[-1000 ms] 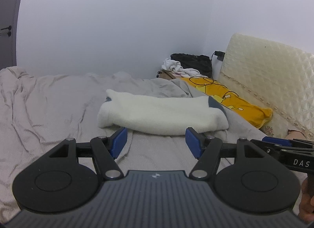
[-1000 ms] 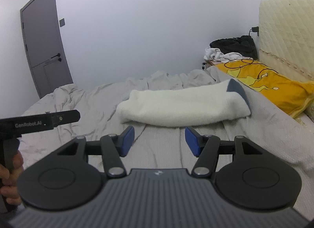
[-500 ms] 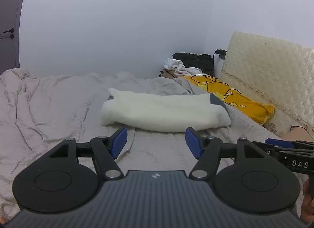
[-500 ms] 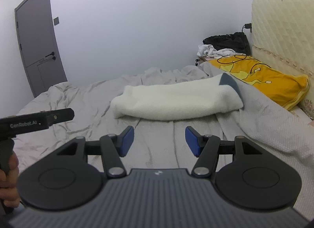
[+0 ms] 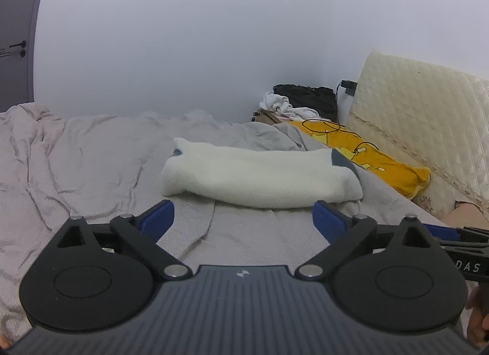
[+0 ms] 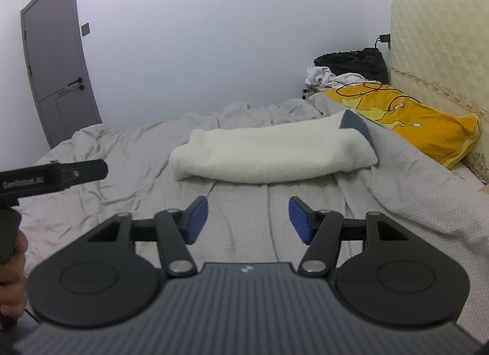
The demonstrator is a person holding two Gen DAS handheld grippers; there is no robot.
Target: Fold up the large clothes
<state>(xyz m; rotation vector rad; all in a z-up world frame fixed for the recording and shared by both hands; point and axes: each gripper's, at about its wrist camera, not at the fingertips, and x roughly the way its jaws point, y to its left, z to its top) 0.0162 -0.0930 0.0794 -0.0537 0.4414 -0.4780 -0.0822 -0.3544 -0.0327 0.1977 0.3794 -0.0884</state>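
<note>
Currently both grippers hover low over the bed [image 5: 76, 165], side by side, pointing at the folded garment. Left gripper [image 5: 243, 217]: jaws opening, spread wide, nothing between them, just grey sheet underneath. Right gripper [image 6: 248, 217]: jaws also opening, gap a bit narrower, nothing between them either.

White fleece garment [image 5: 259, 174] lies across the bed as a long folded bundle, just beyond both sets of blue pads, not touched by either. Dark grey lining shows at its right end, next to the yellow pillow [image 5: 382, 162]. A black cable [image 5: 336, 131] runs over that pillow. Cream mattress [image 5: 428, 116] leans against the wall behind the pillow. A pile of white and black clothes [image 5: 293, 104] sits in the far corner.

Right wrist view: grey door [image 6: 58, 61] far left, and the left gripper's body pokes in at the left edge with a hand [image 6: 12, 266] on its grip.
</note>
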